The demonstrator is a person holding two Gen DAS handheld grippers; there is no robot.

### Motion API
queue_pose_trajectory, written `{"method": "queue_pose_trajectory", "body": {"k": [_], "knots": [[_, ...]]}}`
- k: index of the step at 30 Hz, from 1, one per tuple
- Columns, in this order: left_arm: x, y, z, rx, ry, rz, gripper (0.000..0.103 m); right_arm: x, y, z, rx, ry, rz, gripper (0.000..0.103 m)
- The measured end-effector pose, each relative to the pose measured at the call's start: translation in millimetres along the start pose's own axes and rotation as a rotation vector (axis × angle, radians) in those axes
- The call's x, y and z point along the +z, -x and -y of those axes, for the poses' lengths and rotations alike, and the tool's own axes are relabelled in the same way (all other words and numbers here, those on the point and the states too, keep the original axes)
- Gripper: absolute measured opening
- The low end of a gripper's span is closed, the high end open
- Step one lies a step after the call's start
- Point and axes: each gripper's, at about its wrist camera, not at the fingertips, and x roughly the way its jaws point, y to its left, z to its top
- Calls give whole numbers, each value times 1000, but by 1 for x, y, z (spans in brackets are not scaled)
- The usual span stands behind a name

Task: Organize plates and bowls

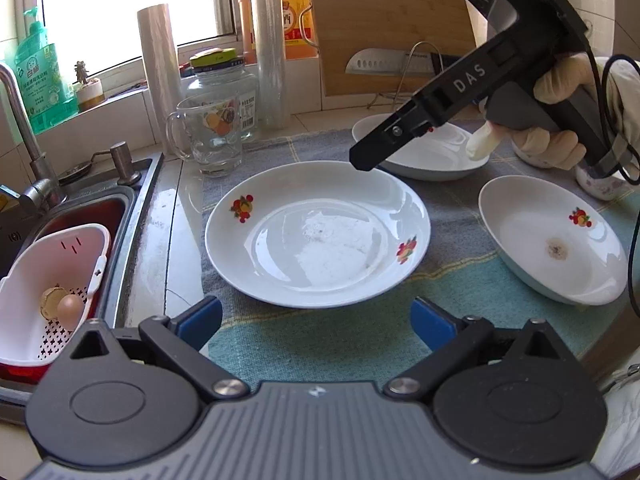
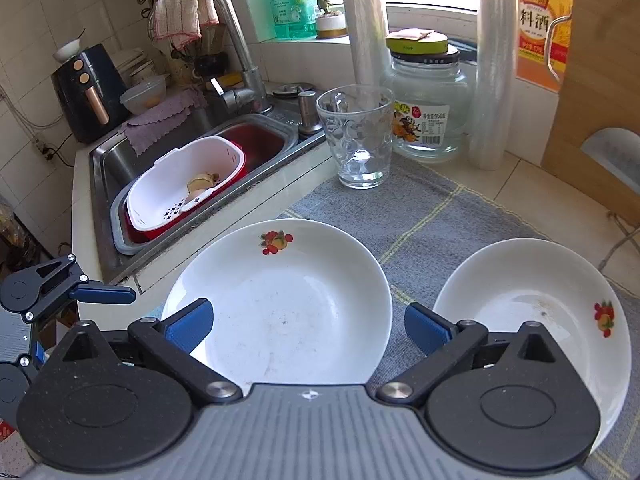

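Crockery is spread over a grey-and-teal cloth (image 1: 320,344) on the table beside the sink (image 2: 256,140). The large plate (image 1: 318,236), white with small fruit prints, lies flat at the middle of the cloth. A smaller white dish (image 1: 554,236) sits to its right, apart from it, and another white dish (image 1: 436,156) lies behind, its near rim close to the large plate's far edge.

The left claw (image 1: 316,320) is seen spread wide with nothing between its blue pads, just short of the large plate's near rim. The right claw (image 2: 308,326) is likewise released and empty, held above the large plate; in the left wrist view one black finger of it is seen over the plate's far edge, gripped by a gloved hand (image 1: 560,120).

Behind the cloth, a glass mug (image 1: 208,136) stands at its corner, with a lidded glass jar (image 1: 224,84) and two rolls of clear film (image 1: 272,40) close behind. A wooden cutting board (image 1: 384,28) leans against the wall, a cleaver (image 1: 384,64) in front of it. In the sink a white strainer basket (image 1: 52,288) holds eggshells. A cloth is draped over the faucet (image 2: 236,36).
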Motion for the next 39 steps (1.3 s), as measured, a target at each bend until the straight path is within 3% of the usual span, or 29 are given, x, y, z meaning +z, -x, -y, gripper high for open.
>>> {"method": "queue_pose_trajectory", "body": {"k": [15,23,33,39], "knots": [[-6,23,50,-180,-62,64,101,-84,90,-28,-237,-215,123,103],[-9,10,91,-299,-209,54,101,-132,131,-28,-368,-342,142,103],[-9,-30,123,-379,-278,-9,101,-170,155,0,-432,-446,147,103],[-8,-44,133,-398,-301,0,101,-183,152,16,-404,-489,115,103]]}}
